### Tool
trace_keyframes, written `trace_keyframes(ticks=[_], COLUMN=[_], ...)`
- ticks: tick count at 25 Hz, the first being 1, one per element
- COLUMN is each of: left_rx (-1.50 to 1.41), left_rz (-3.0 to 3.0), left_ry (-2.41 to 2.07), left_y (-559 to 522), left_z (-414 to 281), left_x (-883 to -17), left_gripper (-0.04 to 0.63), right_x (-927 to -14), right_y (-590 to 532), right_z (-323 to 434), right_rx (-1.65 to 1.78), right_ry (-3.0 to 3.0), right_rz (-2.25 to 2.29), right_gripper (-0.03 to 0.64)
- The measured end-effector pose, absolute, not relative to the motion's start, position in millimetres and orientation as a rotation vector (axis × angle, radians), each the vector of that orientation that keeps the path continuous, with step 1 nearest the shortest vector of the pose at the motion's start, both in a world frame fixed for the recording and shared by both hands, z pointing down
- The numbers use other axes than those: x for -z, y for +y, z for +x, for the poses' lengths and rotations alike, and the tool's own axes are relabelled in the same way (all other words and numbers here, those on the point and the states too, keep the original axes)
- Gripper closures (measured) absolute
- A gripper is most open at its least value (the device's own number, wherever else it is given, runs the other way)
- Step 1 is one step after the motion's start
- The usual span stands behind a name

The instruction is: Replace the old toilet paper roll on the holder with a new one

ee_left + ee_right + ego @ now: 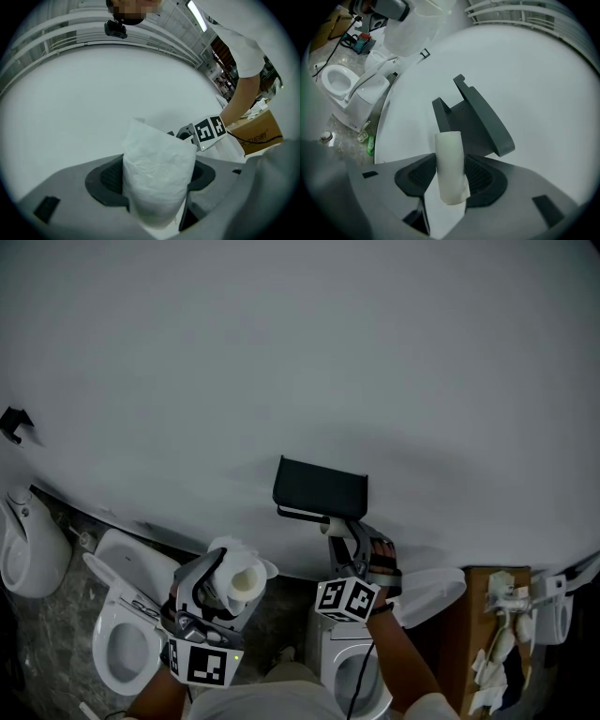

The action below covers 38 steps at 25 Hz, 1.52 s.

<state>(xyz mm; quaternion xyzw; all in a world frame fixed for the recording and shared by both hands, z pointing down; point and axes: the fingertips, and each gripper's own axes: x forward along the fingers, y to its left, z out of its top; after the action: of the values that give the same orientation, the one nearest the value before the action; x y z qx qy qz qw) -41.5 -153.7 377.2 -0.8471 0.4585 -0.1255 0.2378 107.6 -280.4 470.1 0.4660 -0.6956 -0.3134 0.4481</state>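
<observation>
1. Leftmost, a white toilet [122,638] stands on the grey stone floor [47,652] with its bowl open, close under the pale wall [300,352] that fills the upper part of the head view.
2. Next to it, the left gripper [225,577] points level towards the wall. Its jaws stand wide and clamp a new toilet paper roll [246,579]. In the left gripper view the thick white roll fills the gap between the dark pads, and both pads press on its sides. The roll is in the air, well below and to the left of the holder, touching neither the wall nor the toilet.
3. Further right, the black holder [321,488] is fixed to the wall, its flat cover tilted outward.
4. Just below the holder's right half, the right gripper [345,538] points slightly downward at the wall. Its jaws are narrower and pinch the old roll [330,524], a thin whitish tube with a loose scrap of paper at its lower end. In the right gripper view the tube stands upright between the pads, directly in front of the holder; whether it touches the holder I cannot tell.
5. Below that gripper sits a second toilet [361,676].
6. At the far right, a brown cardboard box [480,615] stands near the wall.
</observation>
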Motion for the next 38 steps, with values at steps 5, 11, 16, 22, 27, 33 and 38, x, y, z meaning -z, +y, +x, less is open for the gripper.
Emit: trace_keyframes(ticks=[5, 11, 16, 22, 27, 33, 38], left_rx=[0.341, 0.348, 0.368, 0.394, 0.425, 0.49, 0.514], left_rz=[-2.316, -2.313, -2.305, -2.293, -2.266, -2.186, -2.118], left_ry=[1.212, 1.163, 1.091, 1.017, 0.942, 0.818, 0.737], left_y=[-161, -171, -175, -178, -181, -180, -181], left_z=[-25, -8, 12, 34, 54, 88, 115], left_x=[-373, -372, -371, -374, -379, -396, -407], left_gripper=[0.262, 0.262, 0.262, 0.262, 0.262, 0.262, 0.262], right_x=[-470, -471, -470, -460, -443, -424, -420], right_y=[-275, -274, -269, -257, -239, -210, -192], right_z=[122, 140, 158, 177, 195, 218, 230], right_rx=[0.724, 0.667, 0.614, 0.563, 0.514, 0.422, 0.364], right_ry=[-1.75, -1.771, -1.779, -1.797, -1.829, -1.886, -1.896], right_rz=[1.19, 1.24, 1.299, 1.389, 1.494, 1.624, 1.689], right_gripper=[0.425, 0.426, 0.428, 0.43, 0.43, 0.428, 0.43])
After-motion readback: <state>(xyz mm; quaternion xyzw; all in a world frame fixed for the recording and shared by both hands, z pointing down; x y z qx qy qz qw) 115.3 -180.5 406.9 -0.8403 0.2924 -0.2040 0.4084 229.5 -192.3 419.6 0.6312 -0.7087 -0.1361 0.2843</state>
